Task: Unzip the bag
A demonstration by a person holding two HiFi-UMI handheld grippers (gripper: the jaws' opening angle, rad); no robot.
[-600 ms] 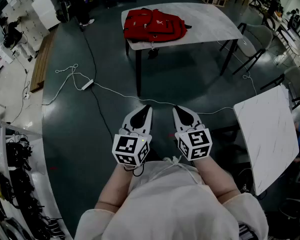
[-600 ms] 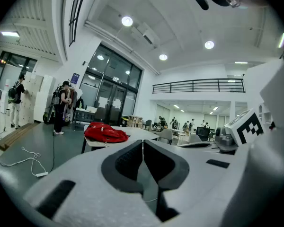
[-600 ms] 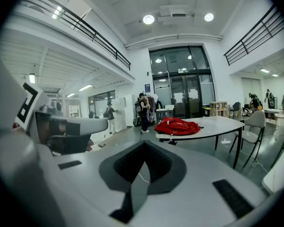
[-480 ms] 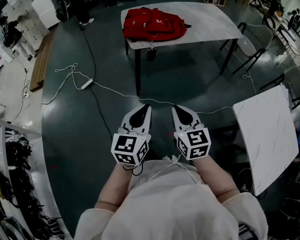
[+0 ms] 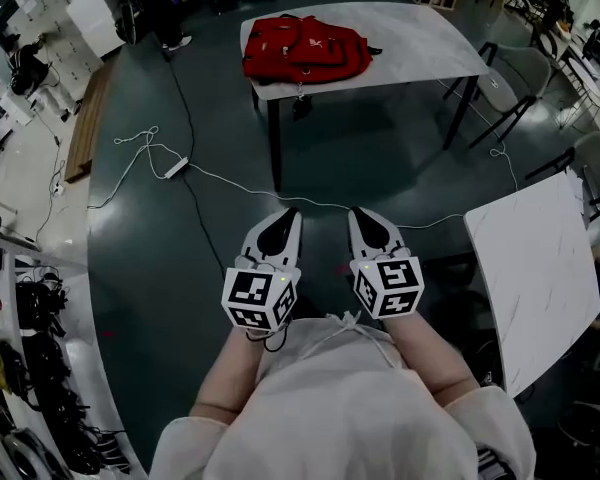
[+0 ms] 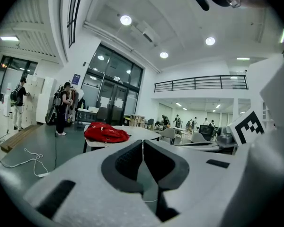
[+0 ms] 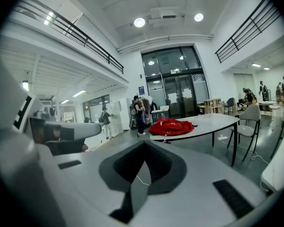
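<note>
I hold left gripper (image 5: 291, 214), right gripper (image 5: 355, 214) pressed together, empty; red bag (image 5: 305, 50) lies on table (image 5: 425, 38) well ahead of both.

zipper on the red bag (image 5: 305, 50) too tiny to make out, standing person (image 5: 163, 13) chopped by the top edge, distant people (image 6: 178, 121) just blurry specks

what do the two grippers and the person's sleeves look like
The left gripper and right gripper are pale grey shells tapering to a point, dark inside. Each carries a white cube with black square markers. The person wears loose white sleeves.
</note>
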